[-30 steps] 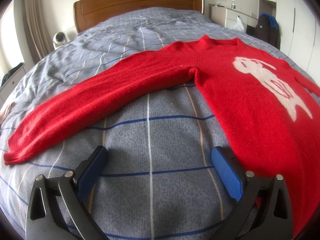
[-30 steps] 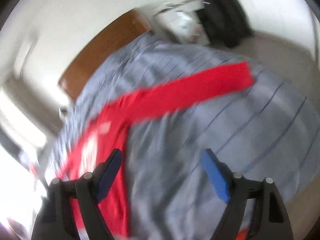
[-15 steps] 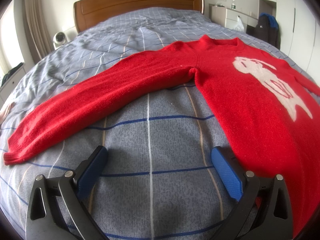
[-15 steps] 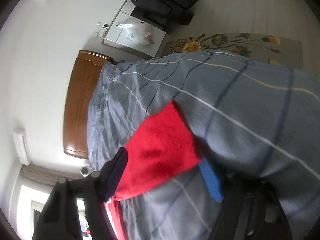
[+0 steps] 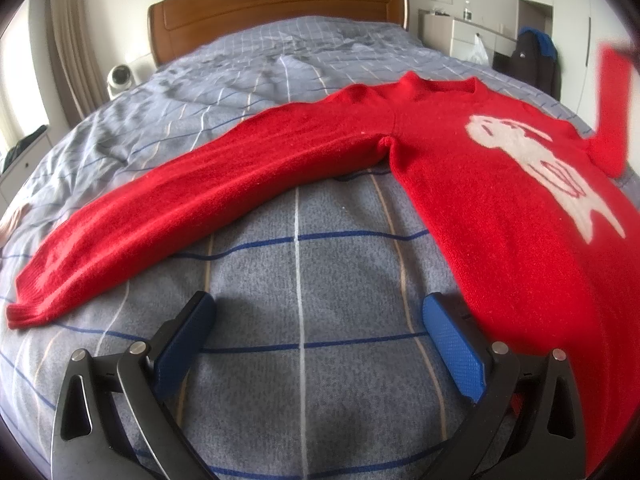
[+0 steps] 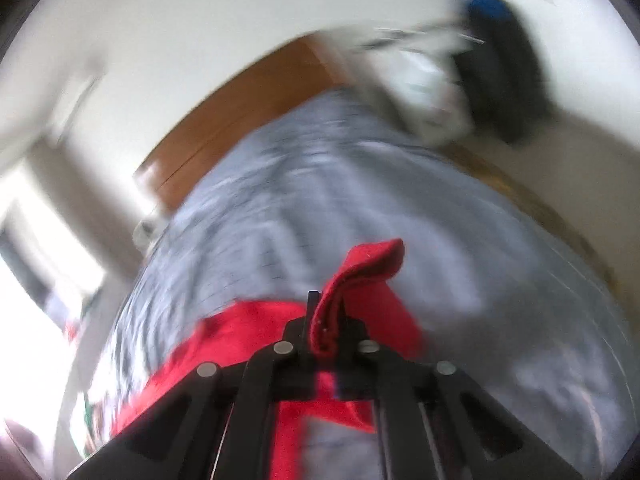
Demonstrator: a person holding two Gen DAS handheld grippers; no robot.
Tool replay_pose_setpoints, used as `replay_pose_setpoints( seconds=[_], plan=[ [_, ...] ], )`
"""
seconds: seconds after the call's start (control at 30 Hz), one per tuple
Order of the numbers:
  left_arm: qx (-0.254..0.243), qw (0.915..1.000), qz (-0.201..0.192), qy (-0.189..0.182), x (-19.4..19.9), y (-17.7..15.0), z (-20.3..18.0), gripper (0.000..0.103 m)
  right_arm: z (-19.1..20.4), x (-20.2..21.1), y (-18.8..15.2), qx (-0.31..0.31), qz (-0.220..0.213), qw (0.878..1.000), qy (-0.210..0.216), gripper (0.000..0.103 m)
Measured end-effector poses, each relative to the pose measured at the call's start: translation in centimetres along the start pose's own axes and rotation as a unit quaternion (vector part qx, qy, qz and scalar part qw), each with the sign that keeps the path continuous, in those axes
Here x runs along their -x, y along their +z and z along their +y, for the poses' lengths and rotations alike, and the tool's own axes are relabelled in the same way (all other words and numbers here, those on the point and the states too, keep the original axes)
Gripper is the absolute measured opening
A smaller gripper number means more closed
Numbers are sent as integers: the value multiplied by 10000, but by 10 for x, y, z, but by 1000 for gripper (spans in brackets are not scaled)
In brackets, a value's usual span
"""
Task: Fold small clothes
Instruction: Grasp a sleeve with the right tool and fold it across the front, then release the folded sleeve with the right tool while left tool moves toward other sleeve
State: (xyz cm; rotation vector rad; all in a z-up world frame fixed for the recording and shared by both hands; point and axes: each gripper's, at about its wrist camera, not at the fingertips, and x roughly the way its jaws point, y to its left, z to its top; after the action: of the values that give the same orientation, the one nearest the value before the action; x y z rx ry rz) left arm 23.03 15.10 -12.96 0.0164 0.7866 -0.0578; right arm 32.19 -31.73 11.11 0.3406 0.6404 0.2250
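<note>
Red sweater (image 5: 460,184) lies flat on plaid bedspread (image 5: 304,264), one sleeve out toward 9 o'clock. Left gripper (image 5: 316,328) spread wide, nothing held, just beside hem. Right gripper (image 6: 326,320) clamped on sleeve cuff (image 6: 360,272), raised at 3 o'clock.

The sweater (image 5: 480,200) is a fuzzy, matt red knit with fine ribbing along its left sleeve (image 5: 192,204) and a flat white knitted motif (image 5: 540,164) on the chest. The bedspread (image 5: 312,280) beneath is soft, matt, slightly nubbly grey cloth. At the far end, the headboard (image 5: 280,8) is smooth, glossy brown wood. The left gripper (image 5: 320,340) has matt black plastic arms, shiny metal pins and finely textured blue pads (image 5: 452,344). The right gripper (image 6: 326,320) is the same matt black with metal pins.
</note>
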Motion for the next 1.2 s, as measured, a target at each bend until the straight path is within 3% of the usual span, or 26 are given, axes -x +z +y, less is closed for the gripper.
replay_pose_setpoints(
  seconds=[0.1, 0.2, 0.27, 0.3, 0.33, 0.37, 0.43, 0.53, 0.63, 0.8, 0.9, 1.0, 1.1, 1.2],
  plan=[
    [-1, 10000, 1, 0, 0, 0, 0, 103, 88, -47, -8, 630, 356, 9965, 429, 4],
    [-1, 10000, 1, 0, 0, 0, 0, 103, 160, -96, -43, 1050, 747, 9893, 685, 4],
    [-1, 10000, 1, 0, 0, 0, 0, 103, 191, -132, -75, 1134, 1117, 9832, 895, 10],
    [-1, 10000, 1, 0, 0, 0, 0, 103, 198, -155, -96, 1039, 1567, 9762, 1079, 32],
    [-2, 10000, 2, 0, 0, 0, 0, 103, 201, -167, -110, 919, 1836, 9718, 1162, 67],
    [-3, 10000, 2, 1, 0, 0, 0, 103, 199, -172, -126, 735, 1975, 9690, 1291, 74],
    [-3, 10000, 2, 1, 0, 0, 0, 103, 192, -171, -147, 361, 2075, 9647, 1583, 73],
    [-5, 10000, 5, 5, 0, 0, 0, 103, 162, -154, -156, 101, 2045, 9652, 1624, 73],
    [-5, 10000, 1, 6, 0, 0, 0, 103, 115, -118, -166, 181, 1888, 9741, 1233, 74],
    [-31, 10000, 6, 43, 0, 0, -1, 103, 21, -45, -190, 654, 1521, 9862, -74, 74],
    [-33, 10000, 16, 47, -1, 0, -1, 103, -32, -14, -200, 871, 1265, 9830, -1011, 74],
    [12, 9999, 101, -9, -2, 2, 0, 103, -66, -10, -211, 889, 1126, 9738, -1766, 76],
    [177, 9995, 209, -166, -3, 3, 5, 103, -82, -12, -219, 775, 909, 9749, -1880, 95],
    [342, 9990, 197, -231, -2, 1, 7, 103, -83, -17, -220, 816, 804, 9729, -2007, 101]
  ],
)
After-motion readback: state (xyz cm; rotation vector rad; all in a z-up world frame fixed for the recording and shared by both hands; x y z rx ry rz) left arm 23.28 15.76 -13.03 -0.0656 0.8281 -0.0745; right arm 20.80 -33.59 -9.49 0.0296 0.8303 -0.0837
